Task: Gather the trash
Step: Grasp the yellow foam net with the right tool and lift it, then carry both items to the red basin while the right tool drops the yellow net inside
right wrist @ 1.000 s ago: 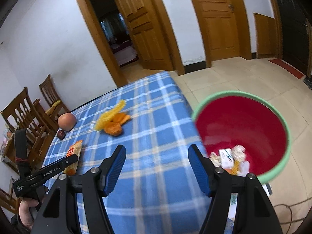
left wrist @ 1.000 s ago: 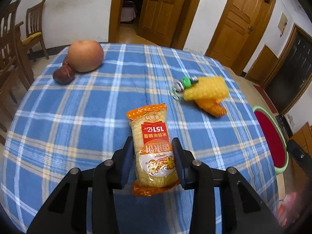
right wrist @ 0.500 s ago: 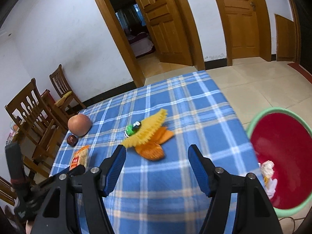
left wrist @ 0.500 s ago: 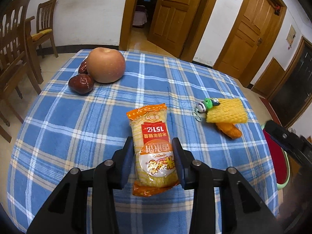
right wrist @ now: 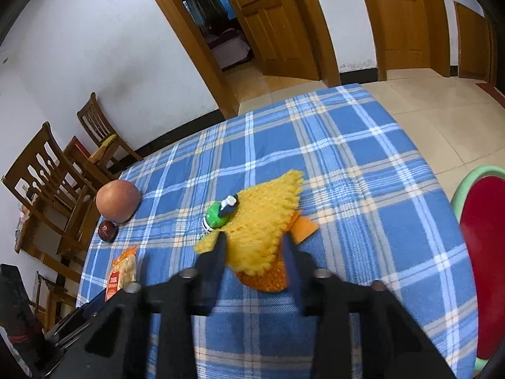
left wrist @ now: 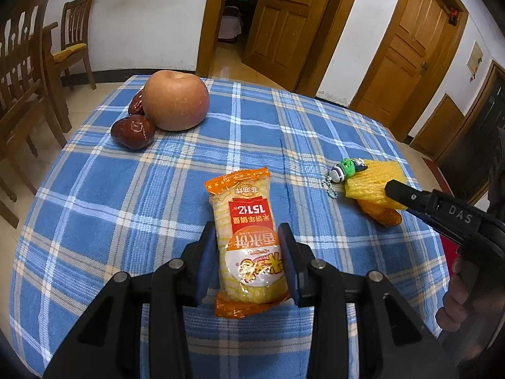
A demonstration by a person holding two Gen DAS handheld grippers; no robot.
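My left gripper [left wrist: 247, 246] is shut on an orange and yellow snack packet [left wrist: 246, 233], held over the blue plaid table [left wrist: 94, 189]. A yellow foam fruit net [right wrist: 262, 224] lies on orange peel [right wrist: 268, 279] near the table's right side, with a small green toy keychain [right wrist: 219, 213] on its edge. My right gripper [right wrist: 254, 249] has its fingers on either side of the net, narrowed but with a gap; the image is blurred. The net also shows in the left wrist view [left wrist: 372, 186], with the right gripper [left wrist: 391, 189] over it.
An apple [left wrist: 175, 101] and two red dates [left wrist: 132, 131] sit at the table's far left. A red bin with a green rim [right wrist: 483, 252] stands on the floor to the right of the table. Wooden chairs [right wrist: 47, 170] stand on the left.
My right gripper has swung left from the red bin to the table and down onto the yellow net, and its fingers have narrowed. My left gripper keeps its hold on the packet.
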